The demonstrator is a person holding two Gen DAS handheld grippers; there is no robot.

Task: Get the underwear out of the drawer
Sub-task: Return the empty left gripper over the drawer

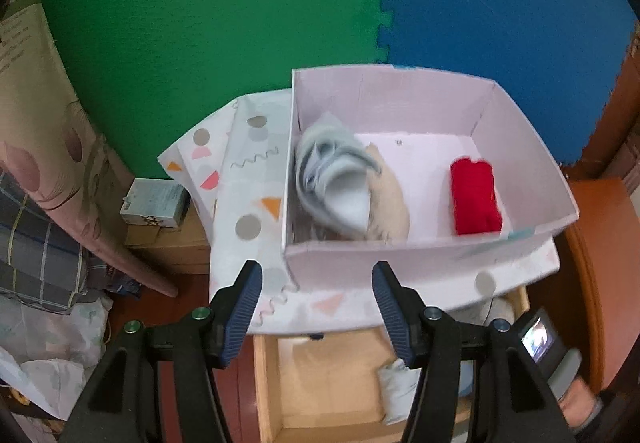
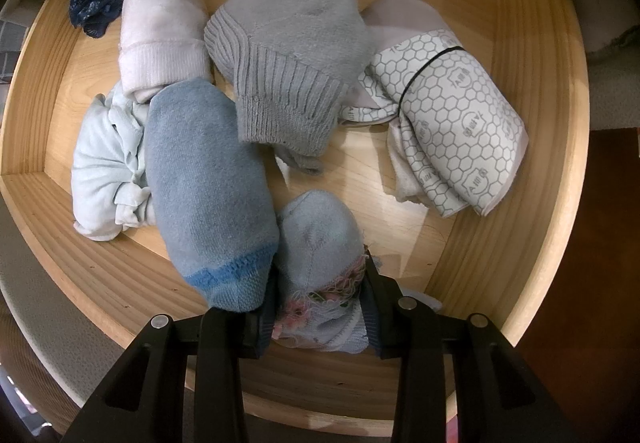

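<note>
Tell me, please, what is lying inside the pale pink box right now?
Inside the pale pink box lie a grey-white garment over a beige piece, and a red roll apart at the other side. Whatever lies beneath the grey-white garment is covered.

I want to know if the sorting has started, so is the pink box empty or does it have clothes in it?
Not empty. The pink box holds a grey bundle lying on a beige piece at one side, and a red roll at the other.
</note>
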